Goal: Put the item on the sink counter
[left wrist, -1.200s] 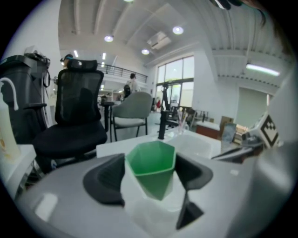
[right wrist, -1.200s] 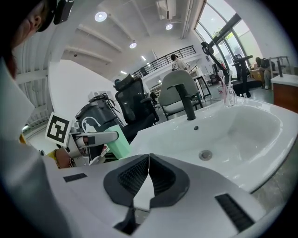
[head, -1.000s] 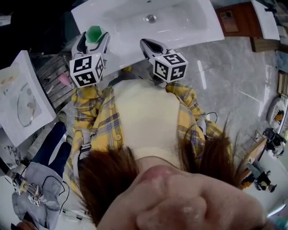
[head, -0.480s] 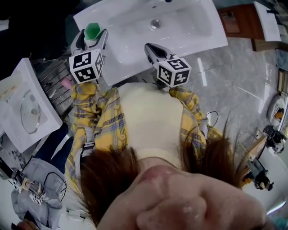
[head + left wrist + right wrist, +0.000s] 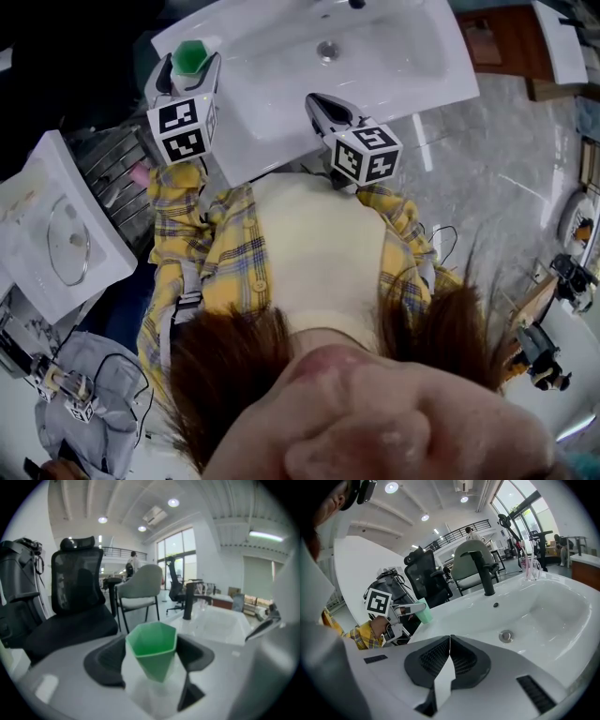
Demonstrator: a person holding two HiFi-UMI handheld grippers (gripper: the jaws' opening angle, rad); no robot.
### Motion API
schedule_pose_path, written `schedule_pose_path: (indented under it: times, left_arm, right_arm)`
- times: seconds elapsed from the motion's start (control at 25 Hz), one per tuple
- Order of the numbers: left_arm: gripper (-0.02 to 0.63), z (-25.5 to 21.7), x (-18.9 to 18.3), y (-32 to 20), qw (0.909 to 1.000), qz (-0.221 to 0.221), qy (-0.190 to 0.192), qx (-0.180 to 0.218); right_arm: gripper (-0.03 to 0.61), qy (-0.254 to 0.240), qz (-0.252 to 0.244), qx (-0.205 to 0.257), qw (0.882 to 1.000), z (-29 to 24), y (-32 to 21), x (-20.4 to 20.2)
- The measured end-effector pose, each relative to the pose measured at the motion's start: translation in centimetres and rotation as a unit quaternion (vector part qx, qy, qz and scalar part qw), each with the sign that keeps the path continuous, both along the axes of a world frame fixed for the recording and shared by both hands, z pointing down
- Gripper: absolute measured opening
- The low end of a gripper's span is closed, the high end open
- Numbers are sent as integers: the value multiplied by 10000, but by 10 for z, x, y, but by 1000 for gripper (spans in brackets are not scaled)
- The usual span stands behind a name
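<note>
Over the left end of the white sink counter (image 5: 258,141), holds the green cup (image 5: 152,651) upright and mouth up, probably for setting down flat on its base. Clamps it between the left tongs (image 5: 189,73), spread only as wide as the cup's sides. Parks the right tongs (image 5: 450,644) pressed together and empty by the counter's front edge, seemingly just out of the way.
</note>
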State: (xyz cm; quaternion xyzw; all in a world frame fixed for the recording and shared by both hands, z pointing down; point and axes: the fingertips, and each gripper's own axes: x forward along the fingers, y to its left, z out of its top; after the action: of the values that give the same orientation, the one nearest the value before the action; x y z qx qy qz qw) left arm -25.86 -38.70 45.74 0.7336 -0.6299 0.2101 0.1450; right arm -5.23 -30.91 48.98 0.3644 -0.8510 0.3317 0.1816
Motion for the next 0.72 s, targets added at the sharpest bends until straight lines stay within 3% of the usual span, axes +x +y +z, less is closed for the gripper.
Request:
schedule_pose_path:
  times: [0.32, 0.72]
  left_arm:
    - [342, 14, -18, -20, 9994, -99, -324, -31]
    - [344, 26, -20, -26, 9988, -41, -459, 163]
  right_arm:
    - [14, 20, -56, -51, 10000, 6, -4, -10]
    - [14, 25, 26, -89, 10000, 16, -4, -13]
